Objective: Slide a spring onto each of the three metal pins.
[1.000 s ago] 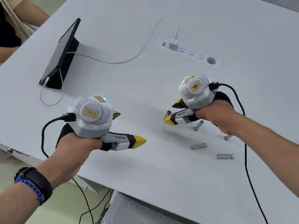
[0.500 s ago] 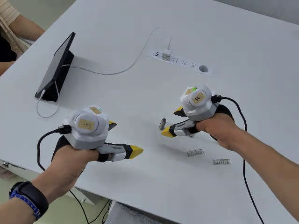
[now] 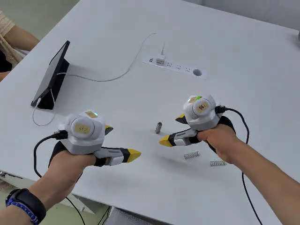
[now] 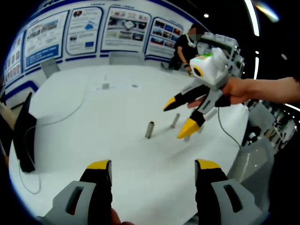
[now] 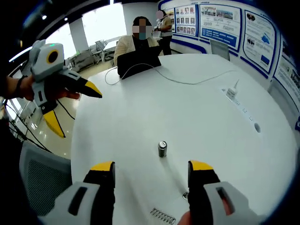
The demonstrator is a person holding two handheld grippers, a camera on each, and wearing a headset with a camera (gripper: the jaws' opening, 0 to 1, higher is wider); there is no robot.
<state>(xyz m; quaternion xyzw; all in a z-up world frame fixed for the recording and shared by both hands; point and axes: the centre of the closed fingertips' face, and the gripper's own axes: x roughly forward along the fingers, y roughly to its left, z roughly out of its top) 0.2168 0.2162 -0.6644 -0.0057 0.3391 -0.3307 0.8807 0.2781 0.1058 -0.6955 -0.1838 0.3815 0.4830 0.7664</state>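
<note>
Right gripper [image 3: 172, 129] has drawn back from the pin [image 3: 159, 127], now upright and free on the table [image 3: 234, 56]; both it and the left gripper [image 3: 121, 140] gape wide, empty; two springs [image 3: 191, 155] lie at the pin's four o'clock; a careless jaw nudge could topple the pin.

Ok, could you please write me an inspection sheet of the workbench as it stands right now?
Surface: white table, no spills seen.
Job's things: upright pin between the grippers, spring on it unclear; second pin beyond it; first spring and second spring lying loose by the right gripper.
Clutter: tablet on a stand; power strip.
Grippers: left gripper and right gripper, jaws open, holding nothing.
Cables: white cable from strip toward tablet; black lead on the right gripper.
Surroundings: seated person; wall posters.
</note>
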